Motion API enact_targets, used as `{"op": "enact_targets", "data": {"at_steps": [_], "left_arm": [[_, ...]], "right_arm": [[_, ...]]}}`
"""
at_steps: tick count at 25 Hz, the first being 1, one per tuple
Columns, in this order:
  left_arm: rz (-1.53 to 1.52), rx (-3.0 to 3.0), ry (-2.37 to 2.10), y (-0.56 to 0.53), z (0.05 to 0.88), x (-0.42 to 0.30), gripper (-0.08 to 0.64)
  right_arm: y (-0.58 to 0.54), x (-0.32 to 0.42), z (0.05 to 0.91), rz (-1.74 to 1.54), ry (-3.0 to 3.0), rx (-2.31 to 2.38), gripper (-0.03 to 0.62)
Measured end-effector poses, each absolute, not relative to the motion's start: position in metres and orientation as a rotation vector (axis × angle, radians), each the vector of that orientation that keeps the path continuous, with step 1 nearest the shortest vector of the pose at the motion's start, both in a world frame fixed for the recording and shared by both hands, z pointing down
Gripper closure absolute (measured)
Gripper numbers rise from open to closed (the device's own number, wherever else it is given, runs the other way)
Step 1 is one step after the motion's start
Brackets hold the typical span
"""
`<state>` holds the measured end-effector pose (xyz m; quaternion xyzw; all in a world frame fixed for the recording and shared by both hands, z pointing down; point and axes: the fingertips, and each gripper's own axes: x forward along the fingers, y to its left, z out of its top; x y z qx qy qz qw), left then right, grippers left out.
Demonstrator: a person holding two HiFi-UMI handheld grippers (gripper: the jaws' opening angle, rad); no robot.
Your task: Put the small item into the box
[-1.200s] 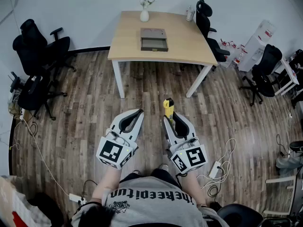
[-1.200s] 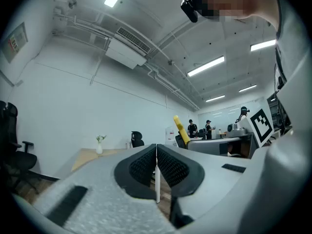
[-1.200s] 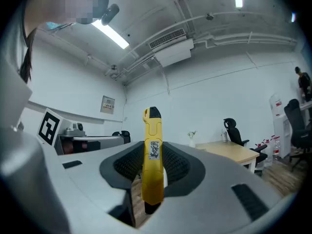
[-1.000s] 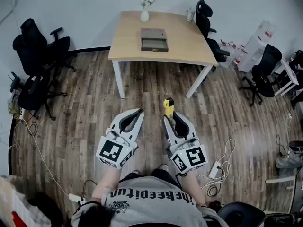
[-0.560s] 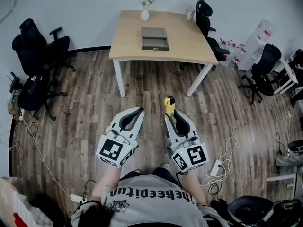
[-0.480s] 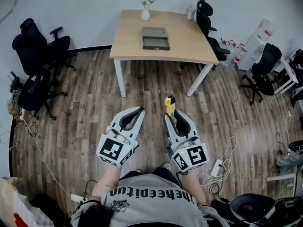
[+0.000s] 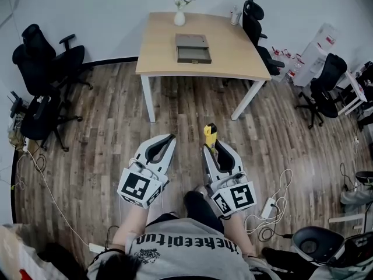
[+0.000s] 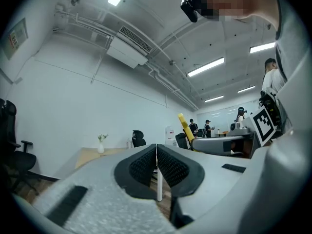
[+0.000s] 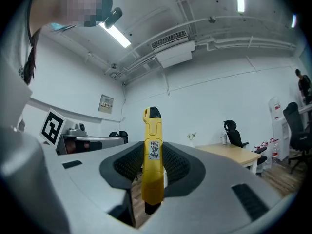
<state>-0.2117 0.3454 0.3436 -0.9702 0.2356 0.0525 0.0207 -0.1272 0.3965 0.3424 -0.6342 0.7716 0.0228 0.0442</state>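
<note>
My right gripper (image 7: 211, 146) (image 9: 152, 167) is shut on a yellow utility knife (image 7: 210, 134) (image 9: 152, 160) with a black tip, which stands up between its pads. To its left my left gripper (image 7: 168, 140) (image 8: 156, 165) is shut with nothing in it. Both are held low in front of the person, above the wooden floor. Far ahead a grey box (image 7: 192, 47) with an open drawer lies on the light wooden table (image 7: 157, 51). From the left gripper view the knife (image 8: 184, 127) shows at the right.
A white vase (image 7: 179, 17) stands at the table's far edge. Black office chairs (image 7: 44, 57) stand at the left, more chairs (image 7: 256, 28) at the table's right end and by the right wall. Cables and a power strip (image 7: 267, 207) lie on the floor at the right.
The head view has shifted a little; the table and box sit slightly further right in the frame. Both grippers keep their pose and the knife stays gripped.
</note>
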Motion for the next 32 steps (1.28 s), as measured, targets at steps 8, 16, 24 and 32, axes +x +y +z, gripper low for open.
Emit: {"op": "enact_targets", "data": {"at_steps": [8,16,24,32], "left_arm": [[0.193,-2.982,0.788,0.297,0.335,-0.165,0.543],[0.216,-2.954,0.863,0.244,0.324,-0.11,0.543],[0.219,-2.918,0.95,0.211,0.328,-0.071,0.543],[0.179,-2.912,1.016,0.189,0.334,-0.049,0.543]], "right_arm": [[0.341,-0.09,0.337,0.095,2.443,-1.842,0.471],[0.282,-0.033,0.327,0.098,2.497,-1.762,0.471],[0.244,0.01,0.331,0.083,2.528,-1.692,0.471],[0.221,0.041,0.339,0.024,2.522,-1.67,0.471]]}}
